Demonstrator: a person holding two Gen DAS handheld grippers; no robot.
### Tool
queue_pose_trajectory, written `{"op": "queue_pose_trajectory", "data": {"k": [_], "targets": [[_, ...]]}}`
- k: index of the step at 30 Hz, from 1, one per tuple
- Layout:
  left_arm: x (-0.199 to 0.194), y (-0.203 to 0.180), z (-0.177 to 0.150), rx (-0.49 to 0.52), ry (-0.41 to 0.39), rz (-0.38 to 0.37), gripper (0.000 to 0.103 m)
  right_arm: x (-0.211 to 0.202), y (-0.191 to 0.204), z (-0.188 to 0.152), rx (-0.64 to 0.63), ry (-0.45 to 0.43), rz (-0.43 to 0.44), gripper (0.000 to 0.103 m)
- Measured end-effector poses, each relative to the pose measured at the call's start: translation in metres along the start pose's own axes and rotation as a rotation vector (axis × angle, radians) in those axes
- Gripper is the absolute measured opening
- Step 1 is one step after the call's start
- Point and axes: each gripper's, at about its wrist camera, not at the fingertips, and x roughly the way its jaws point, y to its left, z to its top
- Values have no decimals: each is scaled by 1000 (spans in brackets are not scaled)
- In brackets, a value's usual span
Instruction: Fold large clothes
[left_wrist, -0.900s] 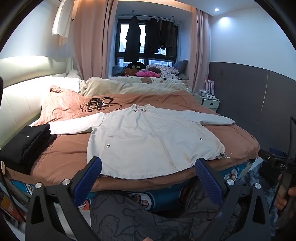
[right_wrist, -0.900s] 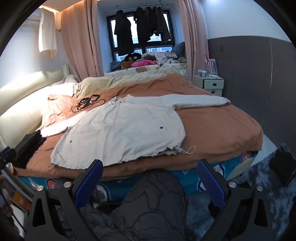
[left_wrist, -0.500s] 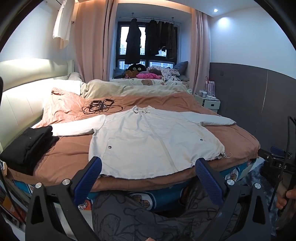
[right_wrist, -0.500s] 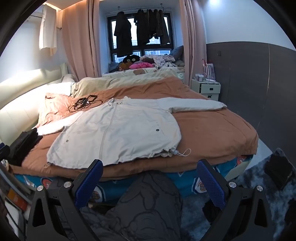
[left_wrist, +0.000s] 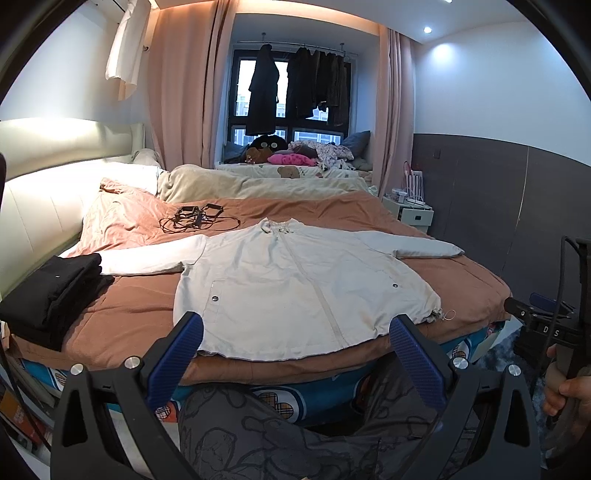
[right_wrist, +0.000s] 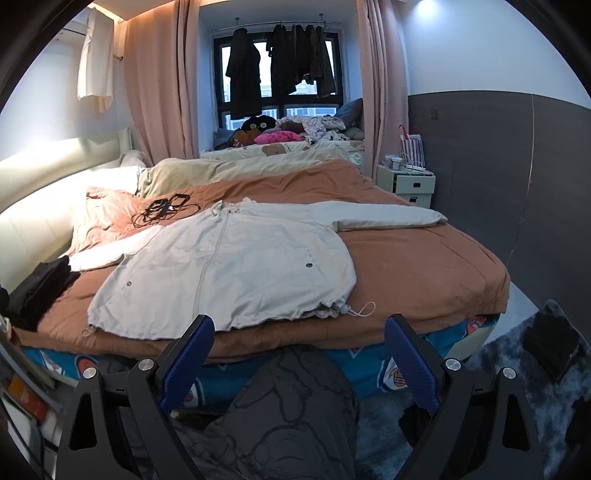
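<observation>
A big pale jacket (left_wrist: 295, 284) lies flat in the middle of the frame on a bed with a brown cover (left_wrist: 122, 317). Its front faces up, its zip runs down the middle, and both sleeves are spread out to the sides. One sleeve reaches toward the left of the frame and the other toward the right. The bottom edge of the jacket is near the front edge of the bed, and a thin white cord (right_wrist: 360, 310) hangs out at its lower right corner. The left gripper (left_wrist: 295, 354) sits at the bottom of the left wrist view with its two blue fingers (left_wrist: 177, 354) wide apart and nothing between them. It hangs in front of the bed and does not touch the jacket. The right gripper (right_wrist: 299, 350) sits at the bottom of the right wrist view, and its blue fingers (right_wrist: 410, 362) are spread wide too, with nothing in them, off the jacket. A stack of folded black clothes (left_wrist: 51, 291) rests on the bed at the left of the frame, just beside the end of the left sleeve. A tangle of black cables (left_wrist: 195, 218) lies on the cover above the jacket, near its collar. A small white nightstand (right_wrist: 406, 182) stands at the right, past the bed. Dark coats (left_wrist: 262, 92) hang in front of the window at the top of the frame.
</observation>
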Motion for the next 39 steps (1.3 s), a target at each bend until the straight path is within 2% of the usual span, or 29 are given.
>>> {"op": "queue_pose_trajectory", "data": {"k": [39], "targets": [[-2,9,-4,-10,4,32,103,3,5,-5,-8,14,-15,92]]}}
